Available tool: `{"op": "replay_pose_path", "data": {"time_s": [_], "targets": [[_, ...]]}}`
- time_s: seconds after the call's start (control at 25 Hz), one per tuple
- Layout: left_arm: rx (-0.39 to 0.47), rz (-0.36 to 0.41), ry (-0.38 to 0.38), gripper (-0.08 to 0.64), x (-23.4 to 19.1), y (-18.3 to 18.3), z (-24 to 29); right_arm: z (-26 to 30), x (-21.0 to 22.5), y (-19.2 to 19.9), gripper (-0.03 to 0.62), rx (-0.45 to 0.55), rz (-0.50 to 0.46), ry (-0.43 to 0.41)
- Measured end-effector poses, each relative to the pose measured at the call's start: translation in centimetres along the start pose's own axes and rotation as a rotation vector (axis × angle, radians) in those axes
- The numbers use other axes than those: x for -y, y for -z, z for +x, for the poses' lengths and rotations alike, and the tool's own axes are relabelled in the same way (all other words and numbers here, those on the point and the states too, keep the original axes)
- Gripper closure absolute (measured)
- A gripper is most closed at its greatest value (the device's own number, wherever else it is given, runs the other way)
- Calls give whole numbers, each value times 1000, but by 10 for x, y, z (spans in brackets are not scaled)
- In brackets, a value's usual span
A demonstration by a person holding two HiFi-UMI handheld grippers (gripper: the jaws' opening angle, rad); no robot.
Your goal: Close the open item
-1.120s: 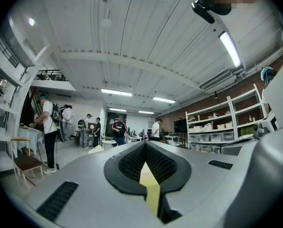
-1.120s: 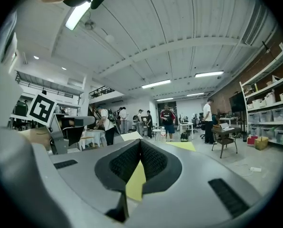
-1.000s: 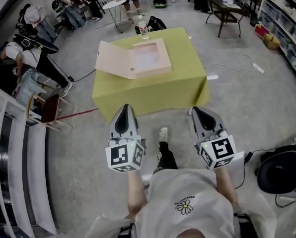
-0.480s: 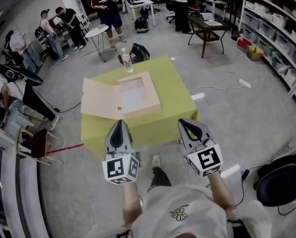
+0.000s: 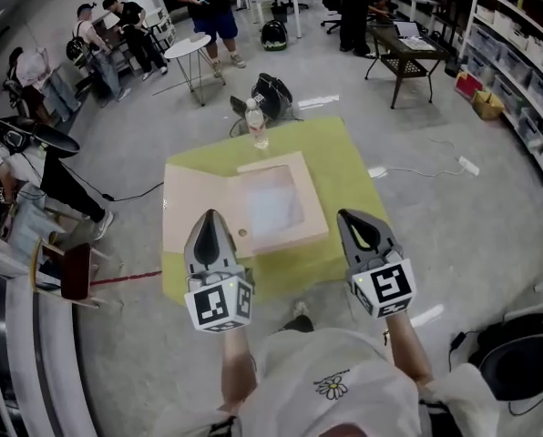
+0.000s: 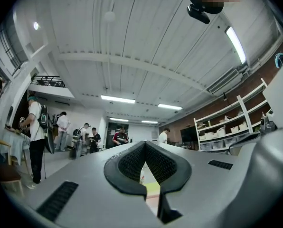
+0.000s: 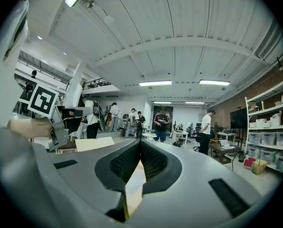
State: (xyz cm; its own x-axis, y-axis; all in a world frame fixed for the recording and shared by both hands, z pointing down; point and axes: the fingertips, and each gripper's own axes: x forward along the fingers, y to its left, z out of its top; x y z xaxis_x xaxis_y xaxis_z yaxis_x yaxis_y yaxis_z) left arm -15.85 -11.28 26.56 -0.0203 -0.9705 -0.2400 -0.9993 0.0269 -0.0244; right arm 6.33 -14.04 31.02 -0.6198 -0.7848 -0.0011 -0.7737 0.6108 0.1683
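A flat beige box file (image 5: 281,203) lies open on the green-covered table (image 5: 349,167), its lid flap (image 5: 197,209) spread out to the left. In the head view my left gripper (image 5: 210,215) hovers over the near end of the lid, and my right gripper (image 5: 349,217) hovers at the table's near right edge, beside the box. Both are shut with nothing between the jaws; in the left gripper view (image 6: 145,142) and the right gripper view (image 7: 140,140) the tips meet. Neither gripper touches the box.
A clear water bottle (image 5: 257,124) stands at the table's far edge behind the box. A black bag (image 5: 271,94) lies on the floor beyond it. Several people stand near a small round table (image 5: 191,42). Shelves (image 5: 527,71) line the right wall; a chair (image 5: 76,271) stands left.
The table and open box have come closer and lower in the head view. Both grippers, earlier short of the table's front, now reach over its near edge; both stay shut.
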Motion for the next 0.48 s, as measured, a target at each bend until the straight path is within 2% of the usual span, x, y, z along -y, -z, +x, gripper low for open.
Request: {"op": "replay_pose_path", "data": {"time_s": [0.12,0.28,0.48], "targets": [[9,-2,-37,545,-33,6,37,44,10,-7,580,1,-27,11],[-11,-2,-91,545,-62,24,71,88,28,7,580,-23,27,34],[-54,-10,-160,545,-77,41,86,128,43,17,580,-33,54,-45]]}}
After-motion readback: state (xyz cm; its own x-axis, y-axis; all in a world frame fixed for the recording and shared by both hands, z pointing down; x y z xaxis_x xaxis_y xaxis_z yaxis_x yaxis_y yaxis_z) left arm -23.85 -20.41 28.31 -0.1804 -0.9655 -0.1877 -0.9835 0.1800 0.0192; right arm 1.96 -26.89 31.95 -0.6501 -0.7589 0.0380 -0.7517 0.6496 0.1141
